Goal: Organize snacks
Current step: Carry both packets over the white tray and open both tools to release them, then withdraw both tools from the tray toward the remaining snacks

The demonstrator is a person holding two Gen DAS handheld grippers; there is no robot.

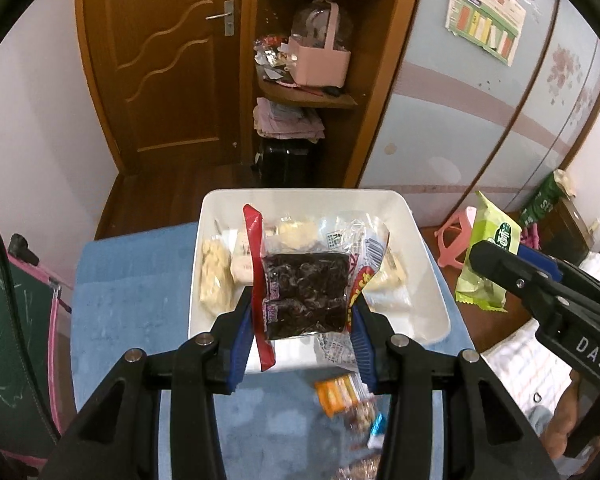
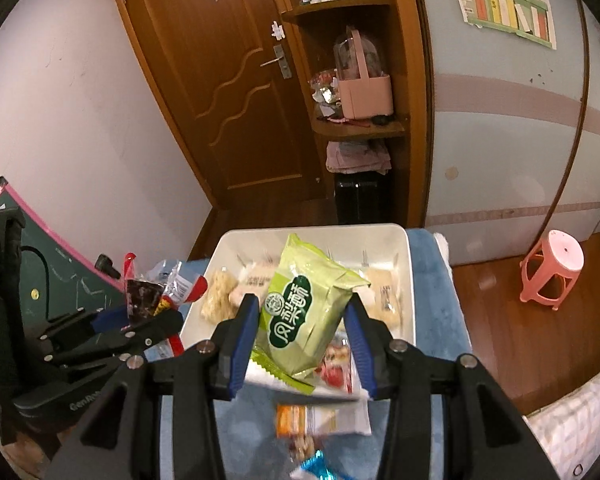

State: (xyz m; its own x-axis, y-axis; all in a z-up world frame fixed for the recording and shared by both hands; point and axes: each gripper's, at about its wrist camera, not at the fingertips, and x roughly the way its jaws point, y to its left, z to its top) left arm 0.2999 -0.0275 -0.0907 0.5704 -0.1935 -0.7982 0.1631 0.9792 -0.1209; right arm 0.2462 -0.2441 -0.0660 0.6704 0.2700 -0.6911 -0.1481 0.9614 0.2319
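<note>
Both packets carried to the white tray (image 1: 428, 280). My left gripper (image 1: 304, 328) is clamped on a dark dried-fruit packet (image 1: 304, 296) above the tray's near edge; my right gripper (image 2: 300, 332) is clamped on a green pastry packet (image 2: 304, 312), likewise over that edge. I judge it best to carry each past the rim, lower, then release over bare floor beside the pale snacks (image 1: 214, 276).

Warm, dim indoor light fills both views, giving the wooden door (image 1: 168, 60) an orange cast. The white tray (image 1: 428, 264) is the brightest area, with soft glare on the clear wrappers inside it. Fisheye distortion bends the door and wardrobe panels (image 2: 512, 112) toward black corner vignettes. Loose snacks (image 1: 340, 394) below the tray smear with motion blur in both views.
</note>
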